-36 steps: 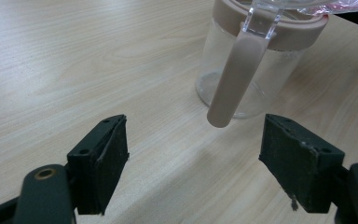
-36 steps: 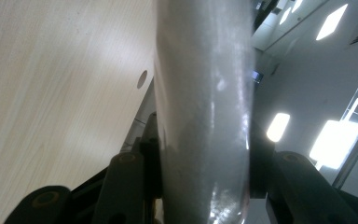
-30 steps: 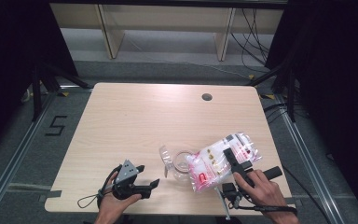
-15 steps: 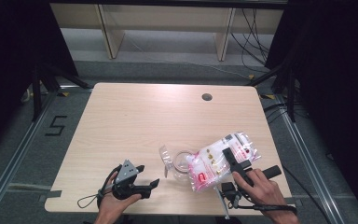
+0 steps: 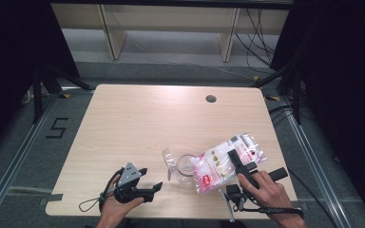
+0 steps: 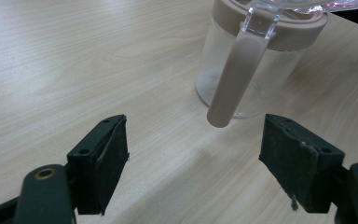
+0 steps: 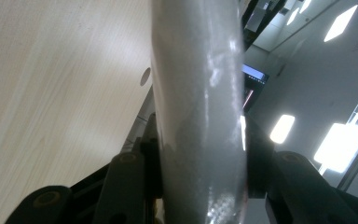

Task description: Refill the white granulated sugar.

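Right hand-held gripper (image 5: pixel 235 164) pinches bag (image 5: pixel 223 161), long axis 2-to-8 o'clock, over surface (image 5: pixel 138 123) near edge, top overlapping jar (image 5: pixel 184 166). Left hand-held gripper (image 5: pixel 145 183) spread, empty.

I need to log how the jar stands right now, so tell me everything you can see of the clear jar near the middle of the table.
The jar is a clear, round container, glass or plastic by its look, standing upright on the wooden table. A pinkish-beige lid ring caps its top, and a matching strap-like handle hangs down its side from a clear clip. It looks empty. The plastic bag leans over its rim. The left gripper faces it, jaws open and apart from it.
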A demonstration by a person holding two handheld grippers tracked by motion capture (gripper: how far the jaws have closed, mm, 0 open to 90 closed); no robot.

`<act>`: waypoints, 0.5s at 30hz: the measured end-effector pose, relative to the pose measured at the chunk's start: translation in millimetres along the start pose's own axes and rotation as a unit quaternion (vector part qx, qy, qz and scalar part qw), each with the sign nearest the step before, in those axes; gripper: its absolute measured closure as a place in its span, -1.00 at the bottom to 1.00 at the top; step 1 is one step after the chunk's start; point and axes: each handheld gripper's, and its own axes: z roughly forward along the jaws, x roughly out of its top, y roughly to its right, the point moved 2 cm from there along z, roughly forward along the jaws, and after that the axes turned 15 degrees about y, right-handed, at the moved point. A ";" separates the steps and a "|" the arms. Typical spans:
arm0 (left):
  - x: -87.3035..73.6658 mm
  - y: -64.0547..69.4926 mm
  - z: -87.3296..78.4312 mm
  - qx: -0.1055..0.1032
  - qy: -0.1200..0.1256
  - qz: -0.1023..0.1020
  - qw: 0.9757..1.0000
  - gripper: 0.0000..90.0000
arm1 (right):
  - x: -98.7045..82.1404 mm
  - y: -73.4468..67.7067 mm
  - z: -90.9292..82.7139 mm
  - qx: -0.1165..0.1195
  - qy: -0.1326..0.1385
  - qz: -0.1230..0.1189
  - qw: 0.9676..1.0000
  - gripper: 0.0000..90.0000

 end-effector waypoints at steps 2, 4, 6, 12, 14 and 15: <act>0.2 -0.5 -0.1 -0.003 -0.001 0.003 1.000 -0.50 | 0.1 0.7 0.1 -0.004 0.003 -0.003 1.000 0.37; 0.1 -0.2 -0.2 0.000 0.000 0.001 1.000 -0.50 | 0.0 0.9 -0.6 -0.003 0.007 -0.002 1.000 0.38; -0.1 0.0 0.0 0.001 0.001 -0.004 1.000 -0.50 | 0.1 1.1 -0.6 -0.002 0.006 -0.004 1.000 0.38; -0.1 0.0 0.0 0.000 0.000 -0.003 1.000 -0.50 | -0.2 2.4 -0.7 -0.002 0.005 -0.009 1.000 0.38; -0.1 0.0 0.0 0.001 0.001 -0.003 1.000 -0.50 | -0.1 3.1 -0.6 -0.005 0.008 -0.008 1.000 0.38; -0.1 -0.3 -0.2 0.000 0.000 -0.002 1.000 -0.50 | -0.1 3.6 -0.9 -0.004 0.007 -0.010 1.000 0.38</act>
